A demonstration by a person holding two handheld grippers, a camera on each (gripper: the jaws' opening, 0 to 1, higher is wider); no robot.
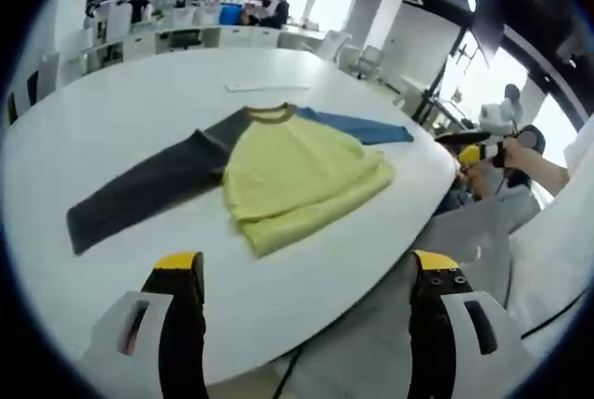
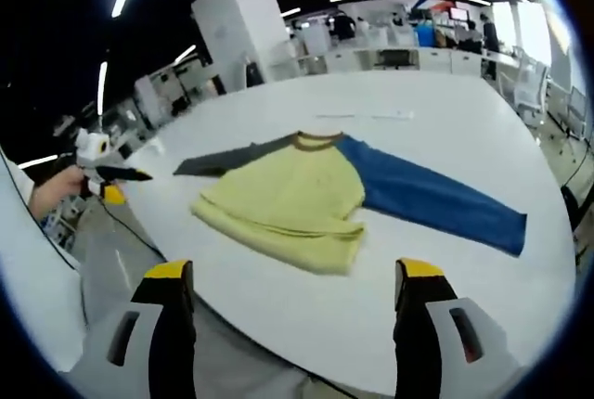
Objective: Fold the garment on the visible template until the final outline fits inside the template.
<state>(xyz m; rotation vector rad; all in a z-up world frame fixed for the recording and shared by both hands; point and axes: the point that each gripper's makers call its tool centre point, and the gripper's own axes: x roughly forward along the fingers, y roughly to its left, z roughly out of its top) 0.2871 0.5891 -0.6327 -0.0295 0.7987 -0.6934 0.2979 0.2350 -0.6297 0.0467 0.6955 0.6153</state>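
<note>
1. In the left gripper view, we see our left gripper with its yellow-tipped jaws spread wide and nothing between them, hovering at the near edge of the white table.
2. Beyond those jaws lies the garment, a long-sleeved shirt with a yellow body, flat on the table. Its lower part is folded up, so a doubled hem faces us.
3. The dark grey sleeve stretches out toward the left of that view, straight and flat, while the blue sleeve runs off to the right near the table edge.
4. A brown collar marks the far end of the shirt, and a thin pale strip lies on the table just beyond it.
5. At the right of this view a person's hand holds the other gripper, off the table; we cannot tell its jaw state from here.
6. In the right gripper view, our right gripper is likewise wide open and holds nothing, poised over the table edge, apart from the cloth.
7. There the garment sits mid-table, grey sleeve left, blue sleeve reaching far right.
8. Desks and white pillars stand in the background.
</note>
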